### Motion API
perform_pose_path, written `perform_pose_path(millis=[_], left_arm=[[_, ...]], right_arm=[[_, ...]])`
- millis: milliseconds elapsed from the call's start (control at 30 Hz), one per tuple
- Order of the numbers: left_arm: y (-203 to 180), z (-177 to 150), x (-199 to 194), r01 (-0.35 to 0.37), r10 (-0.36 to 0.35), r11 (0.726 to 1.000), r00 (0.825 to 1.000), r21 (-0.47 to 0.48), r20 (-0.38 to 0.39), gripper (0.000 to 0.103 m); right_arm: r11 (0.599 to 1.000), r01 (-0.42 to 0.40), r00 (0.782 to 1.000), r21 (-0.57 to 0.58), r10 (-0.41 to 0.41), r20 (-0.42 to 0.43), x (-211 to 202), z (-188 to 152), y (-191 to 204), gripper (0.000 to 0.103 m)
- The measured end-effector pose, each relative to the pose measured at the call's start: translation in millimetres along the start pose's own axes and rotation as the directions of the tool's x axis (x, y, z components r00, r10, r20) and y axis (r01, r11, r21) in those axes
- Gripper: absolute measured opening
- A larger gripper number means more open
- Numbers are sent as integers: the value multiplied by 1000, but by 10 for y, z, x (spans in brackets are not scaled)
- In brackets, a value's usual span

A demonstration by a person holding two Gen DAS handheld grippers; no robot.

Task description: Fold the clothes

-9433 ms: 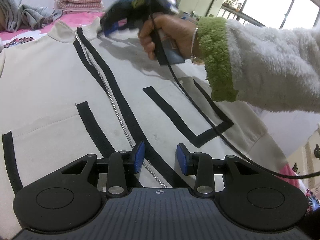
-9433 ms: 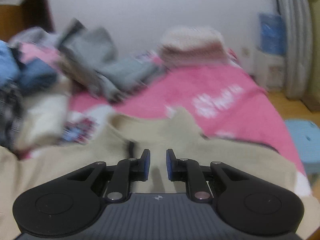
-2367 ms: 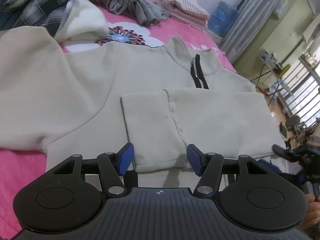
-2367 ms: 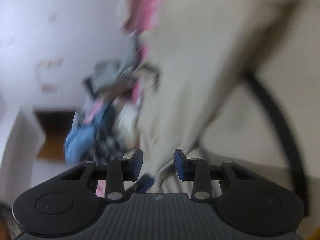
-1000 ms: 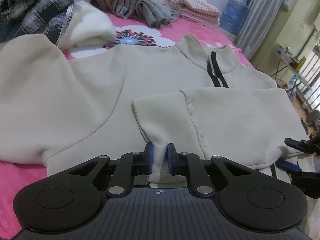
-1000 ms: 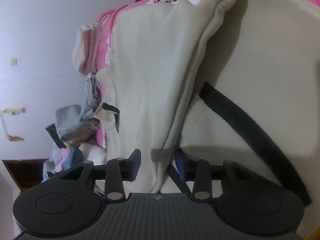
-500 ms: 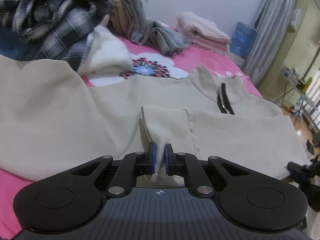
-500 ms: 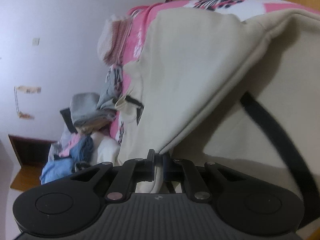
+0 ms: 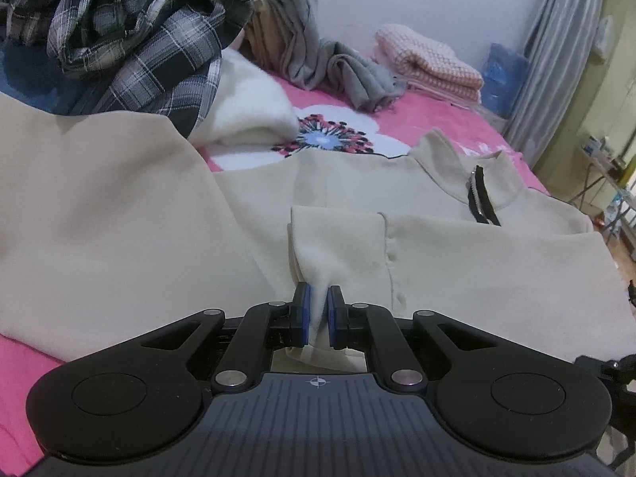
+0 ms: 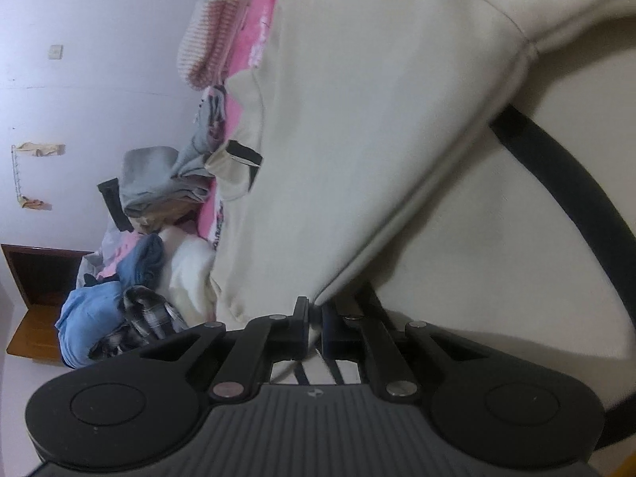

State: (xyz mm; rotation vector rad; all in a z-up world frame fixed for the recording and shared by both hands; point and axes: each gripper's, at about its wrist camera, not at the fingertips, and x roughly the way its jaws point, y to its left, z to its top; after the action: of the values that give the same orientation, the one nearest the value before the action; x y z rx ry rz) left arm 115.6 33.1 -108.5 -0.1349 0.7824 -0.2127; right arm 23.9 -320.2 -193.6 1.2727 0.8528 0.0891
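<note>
Item: cream jacket (image 9: 357, 183), zip-front, black trim, lying spread across the pink bedsheet (image 9: 429, 115). All places below are being given relative to this jacket.

- Folded sleeve (image 9: 338, 246): lying across the jacket's body, its cuff end nearest the left wrist camera.
- Left gripper (image 9: 317, 310): its blue pads are pinching the sleeve's cuff edge, jaws narrowed onto the cloth, a ridge of fabric rising between them.
- Right gripper (image 10: 314, 318): jaws are sitting almost together on a folded edge of the jacket (image 10: 377, 139); the cloth is running up and away from the pinch as a taut seam. Which edge of the garment this is cannot be told from the tilted, close view, possibly the hem.
- Collar with zip (image 9: 481, 194): standing at the jacket's far end, black tape showing.
- White fleece garment (image 9: 246, 107): lying just beyond the jacket's far left shoulder.
- Plaid shirt (image 9: 131, 35): heaped behind the fleece, touching the jacket's left sleeve.
- Grey garments (image 9: 318, 55): piled well beyond the jacket.
- Folded checked pink blanket (image 9: 429, 63): sitting well beyond the collar, near the curtain (image 9: 556, 47).
</note>
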Motion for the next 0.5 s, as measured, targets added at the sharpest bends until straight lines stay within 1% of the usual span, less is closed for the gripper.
perform_pose_path(millis=[100,167,233,267,333,367,400,433,467,500], left_arm=[[-21,-9,12,-8,8,999,1000,34,2,7],[-25,-28,60,-21,23,998,999,51,-36,11],[-6,-27,35,-19,21,999,999,42,-45,14],[-1,-18,6,-23,25,999,999,40,-45,18],[17,4,-65,-41,42,999,998,35,-37,22],[25,15,-114,-45,46,998,999,33,-23,22],[17,28,-164,-49,49,998,999,35,-5,22],[0,39,-201,-47,46,998,999,43,12,22],[-41,48,-219,-34,32,997,999,64,27,23],[-84,56,-237,-21,17,996,999,87,42,23]], right_arm=[[1000,22,1000,-17,-22,-10,10,-19,17,7],[999,37,999,-11,-37,-12,-12,-25,9,8],[999,47,999,-16,-47,-15,-87,-38,-7,9],[998,57,998,-36,-57,-15,-153,-44,-5,10],[992,82,996,-94,-84,-11,-313,-53,4,12],[986,96,995,-140,-97,-2,-409,-51,26,12],[974,112,994,-199,-111,13,-519,-45,62,12],[954,141,990,-266,-135,42,-634,-40,112,12],[918,192,981,-348,-169,94,-747,-44,185,12],[866,251,967,-433,-202,157,-856,-53,265,12]])
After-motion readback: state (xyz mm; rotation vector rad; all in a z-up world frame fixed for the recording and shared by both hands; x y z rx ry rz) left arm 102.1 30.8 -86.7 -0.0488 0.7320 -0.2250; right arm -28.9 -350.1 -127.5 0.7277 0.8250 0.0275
